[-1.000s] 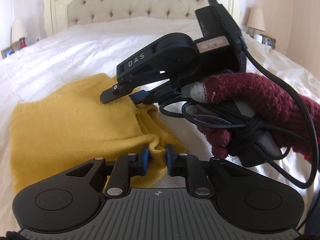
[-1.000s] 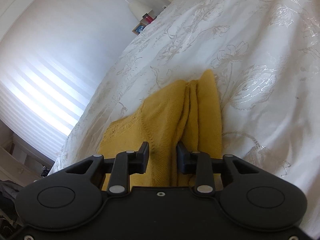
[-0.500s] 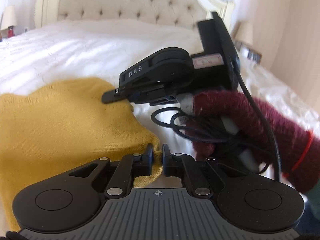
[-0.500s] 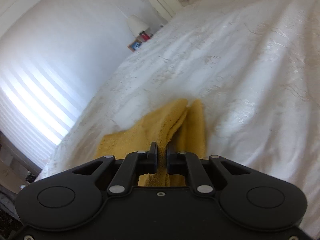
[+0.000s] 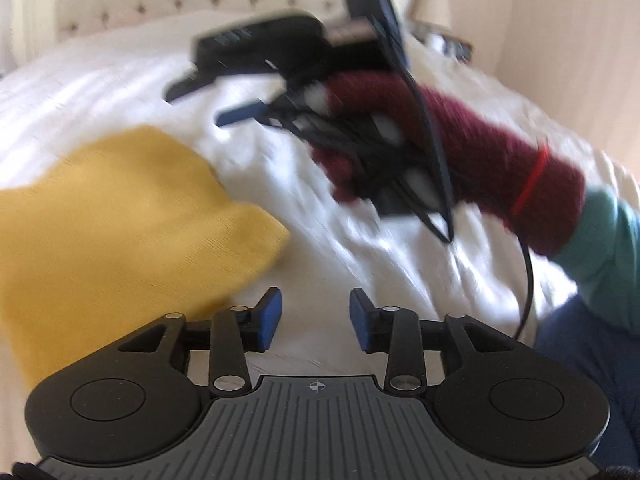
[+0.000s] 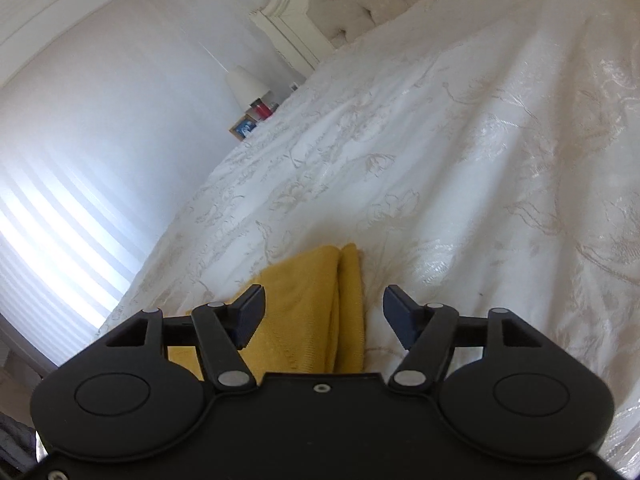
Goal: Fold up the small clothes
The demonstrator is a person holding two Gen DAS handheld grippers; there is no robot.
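left gripper (image 5: 315, 319) jaws apart | right gripper (image 6: 323, 316) likewise | yellow garment (image 5: 120, 216) (released) on bed

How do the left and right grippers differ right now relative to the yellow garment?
The left gripper is open over bare white bedspread, with the yellow garment off to its left; the right gripper is open with the garment's folded edge showing between its fingers. The left view is motion-blurred; the right view is sharp. Both are open and grip nothing.

Black hand-held gripper (image 5: 315, 315) with blue pads (image 5: 269, 316), silver screws; maroon knit glove (image 5: 460, 152), teal sleeve (image 5: 604, 240).
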